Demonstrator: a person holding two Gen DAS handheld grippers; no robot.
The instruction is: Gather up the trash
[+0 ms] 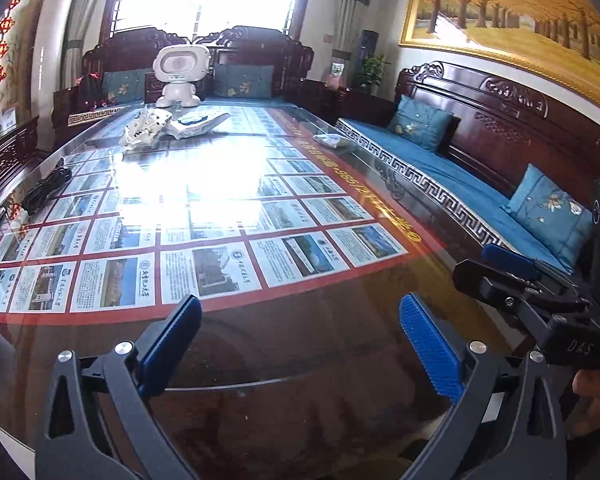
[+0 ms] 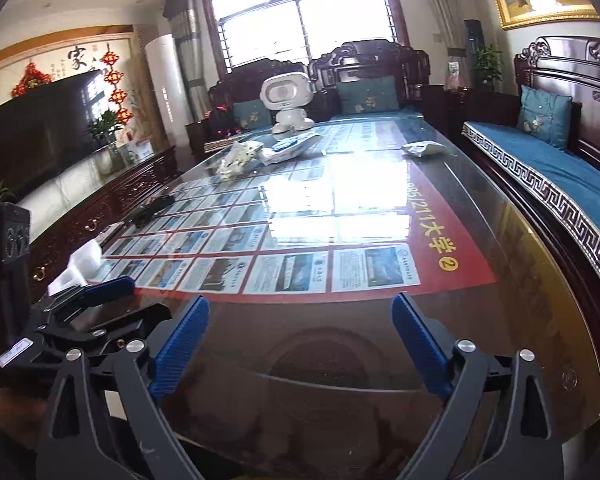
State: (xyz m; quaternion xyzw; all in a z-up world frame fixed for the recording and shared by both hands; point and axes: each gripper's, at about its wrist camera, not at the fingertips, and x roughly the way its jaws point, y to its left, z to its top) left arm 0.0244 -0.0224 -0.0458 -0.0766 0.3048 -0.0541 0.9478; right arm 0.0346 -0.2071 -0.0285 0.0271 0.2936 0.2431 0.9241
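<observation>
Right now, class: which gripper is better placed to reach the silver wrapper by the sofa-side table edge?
Probably right gripper: open, empty, and the silver wrapper lies on its side. Left gripper sits farther across.

the left gripper [image 1: 300, 344] has dark grey plastic arms with triangular cut-outs, round silver screws at the pivots and ribbed blue pads [image 1: 430, 350]. at 3 o'clock in its view, the right gripper [image 1: 496, 270] shows a black body lettered "das". the right gripper's own view shows the same grey arms and blue pads.
</observation>
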